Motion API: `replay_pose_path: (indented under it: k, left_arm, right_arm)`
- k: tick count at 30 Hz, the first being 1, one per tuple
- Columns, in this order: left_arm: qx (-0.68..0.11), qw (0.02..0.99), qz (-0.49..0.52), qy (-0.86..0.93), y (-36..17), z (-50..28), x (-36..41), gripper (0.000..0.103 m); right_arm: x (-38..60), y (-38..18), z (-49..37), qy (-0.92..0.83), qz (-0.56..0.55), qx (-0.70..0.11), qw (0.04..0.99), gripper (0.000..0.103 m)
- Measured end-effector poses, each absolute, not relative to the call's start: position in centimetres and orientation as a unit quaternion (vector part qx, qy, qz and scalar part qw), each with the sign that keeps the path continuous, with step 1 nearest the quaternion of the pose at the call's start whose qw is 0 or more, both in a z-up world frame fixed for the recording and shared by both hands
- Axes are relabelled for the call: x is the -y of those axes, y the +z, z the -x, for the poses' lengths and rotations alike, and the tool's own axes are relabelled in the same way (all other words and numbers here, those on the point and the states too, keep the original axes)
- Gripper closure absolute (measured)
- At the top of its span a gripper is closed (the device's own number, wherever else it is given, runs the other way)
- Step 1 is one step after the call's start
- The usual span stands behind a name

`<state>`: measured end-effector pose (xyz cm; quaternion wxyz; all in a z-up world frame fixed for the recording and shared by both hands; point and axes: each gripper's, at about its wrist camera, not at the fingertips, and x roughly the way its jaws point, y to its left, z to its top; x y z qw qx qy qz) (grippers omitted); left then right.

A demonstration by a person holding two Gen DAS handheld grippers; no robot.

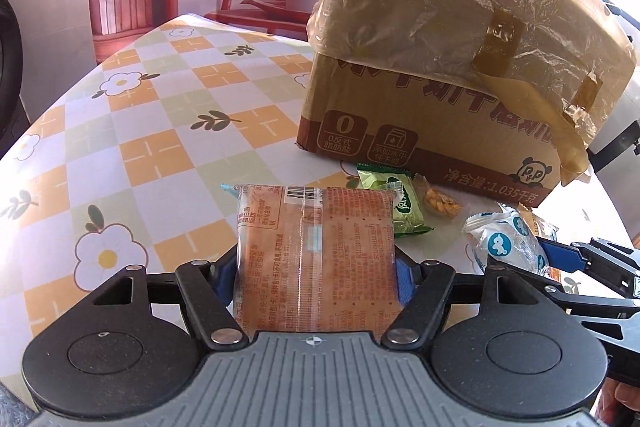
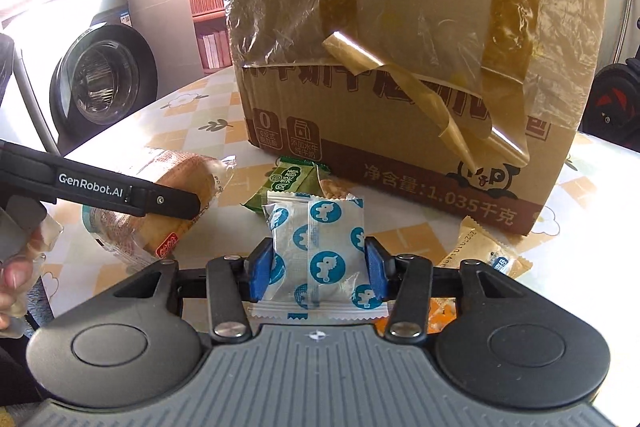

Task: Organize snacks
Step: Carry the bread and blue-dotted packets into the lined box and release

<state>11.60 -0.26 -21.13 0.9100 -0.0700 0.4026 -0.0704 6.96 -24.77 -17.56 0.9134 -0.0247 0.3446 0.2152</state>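
The left gripper [image 1: 316, 267] clamps an orange bread packet [image 1: 316, 251] above the checked tablecloth [image 1: 160, 115]. The right gripper [image 2: 318, 263] pinches a white-and-blue snack sachet [image 2: 320, 251] before the taped cardboard box [image 2: 400, 67]; a green packet [image 2: 288, 183] lies between.

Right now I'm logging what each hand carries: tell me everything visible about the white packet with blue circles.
The white packet with blue circles is a small crinkly plastic pillow pouch, sealed, with a central back seam and serrated ends. It stands upright between the right tool's blue pads, which press its sides. It seems held above the table; whether it touches it is hidden.
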Motion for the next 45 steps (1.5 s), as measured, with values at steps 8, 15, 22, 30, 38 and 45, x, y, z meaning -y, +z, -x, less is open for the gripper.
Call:
replay_pose_path:
  k: [8, 15, 22, 30, 38, 45]
  left_arm:
    - [-0.309, 0.946, 0.055, -0.085, -15.5, -10.8, -0.1, 0.030]
    - [-0.215, 0.969, 0.035, -0.113, -8.5, -11.5, 0.1, 0.030]
    - [-0.154, 0.977, 0.007, -0.150, -2.5, -14.7, 3.3, 0.029]
    - [-0.186, 0.971, -0.012, -0.150, -2.1, -23.1, 7.7, 0.029]
    - [-0.270, 0.951, -0.003, -0.152, -6.1, -26.5, 7.1, 0.028]
    - [-0.229, 0.960, 0.002, -0.163, -3.6, -23.2, 4.4, 0.029]
  right_arm:
    - [26.6, -12.1, -5.8, 0.223, -0.013, -0.267, 0.938, 0.054]
    - [27.5, -5.2, -6.7, 0.239, -0.030, -0.174, 0.955, 0.054]
    - [28.3, -1.6, -11.5, 0.199, -0.017, -0.143, 0.969, 0.054]
    - [29.0, -2.2, -17.9, 0.134, -0.003, -0.178, 0.975, 0.053]
    - [30.1, -4.1, -17.6, 0.115, -0.034, -0.195, 0.973, 0.040]
    - [30.0, -3.7, -13.8, 0.144, -0.054, -0.182, 0.971, 0.040]
